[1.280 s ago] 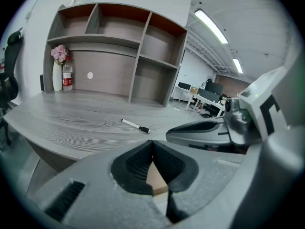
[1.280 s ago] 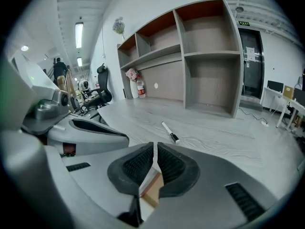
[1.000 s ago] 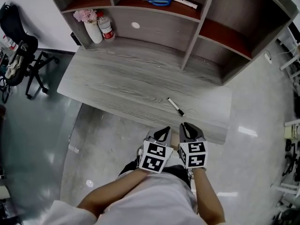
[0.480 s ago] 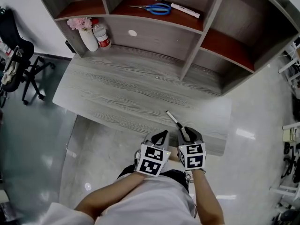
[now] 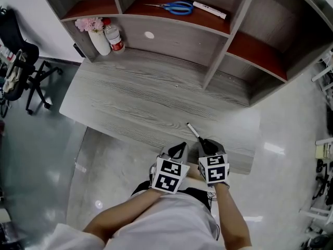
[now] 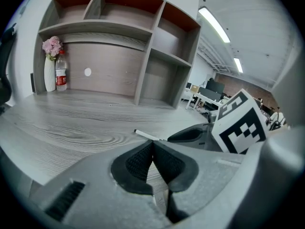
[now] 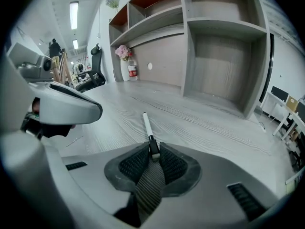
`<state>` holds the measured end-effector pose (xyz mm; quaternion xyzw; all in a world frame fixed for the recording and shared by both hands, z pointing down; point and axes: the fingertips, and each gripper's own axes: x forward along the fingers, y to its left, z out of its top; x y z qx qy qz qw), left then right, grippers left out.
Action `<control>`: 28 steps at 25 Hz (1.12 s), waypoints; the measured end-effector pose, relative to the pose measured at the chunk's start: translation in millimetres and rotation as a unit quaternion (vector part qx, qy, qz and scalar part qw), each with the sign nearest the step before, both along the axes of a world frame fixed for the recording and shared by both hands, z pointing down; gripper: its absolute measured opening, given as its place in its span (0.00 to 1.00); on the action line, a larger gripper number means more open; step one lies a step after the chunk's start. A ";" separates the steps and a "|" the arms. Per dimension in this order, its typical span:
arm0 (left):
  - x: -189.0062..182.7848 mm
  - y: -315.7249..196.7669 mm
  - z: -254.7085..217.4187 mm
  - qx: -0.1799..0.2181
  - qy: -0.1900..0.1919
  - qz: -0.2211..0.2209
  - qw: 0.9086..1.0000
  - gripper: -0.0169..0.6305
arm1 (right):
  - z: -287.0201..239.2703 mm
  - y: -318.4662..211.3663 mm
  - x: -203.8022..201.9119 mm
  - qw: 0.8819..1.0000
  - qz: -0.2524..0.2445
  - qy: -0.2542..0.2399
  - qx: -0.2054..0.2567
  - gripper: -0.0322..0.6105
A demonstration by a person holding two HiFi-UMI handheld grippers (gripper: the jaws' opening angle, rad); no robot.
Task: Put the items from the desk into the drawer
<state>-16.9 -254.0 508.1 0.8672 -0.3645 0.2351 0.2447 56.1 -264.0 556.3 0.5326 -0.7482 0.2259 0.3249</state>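
A white marker with a black cap (image 5: 193,130) lies near the front edge of the grey wooden desk (image 5: 135,98). My right gripper (image 5: 209,146) sits at the marker's near end. In the right gripper view the black cap sits between the pads, and the right gripper (image 7: 152,149) is shut on the marker (image 7: 147,123). My left gripper (image 5: 178,149) hovers just left of it at the desk's front edge. The left gripper (image 6: 153,144) is shut with nothing in it, and beyond it the marker (image 6: 147,135) shows. No drawer is in view.
On the upper shelf lie blue scissors (image 5: 176,7) and a white pen (image 5: 209,9). A vase of pink flowers (image 5: 99,38) and a bottle (image 5: 114,38) stand at the desk's back left. A black chair (image 5: 21,72) stands left on the floor.
My right gripper has moved forward to the marker, and its jaws now hold the black cap. The left gripper has stayed beside it, shut.
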 end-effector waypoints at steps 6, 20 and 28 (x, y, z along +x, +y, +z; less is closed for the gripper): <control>-0.9 6.4 1.1 -0.002 -0.002 -0.008 1.000 0.03 | -1.0 6.3 1.4 1.000 0.001 -0.008 0.003 0.12; 16.3 54.0 -7.3 0.000 -0.007 -0.035 0.999 0.03 | -23.4 65.7 3.3 0.999 -0.015 -0.038 0.022 0.12; 30.2 88.0 -9.1 -0.001 -0.005 -0.053 0.999 0.03 | -30.6 110.5 11.7 0.998 -0.030 -0.044 0.025 0.12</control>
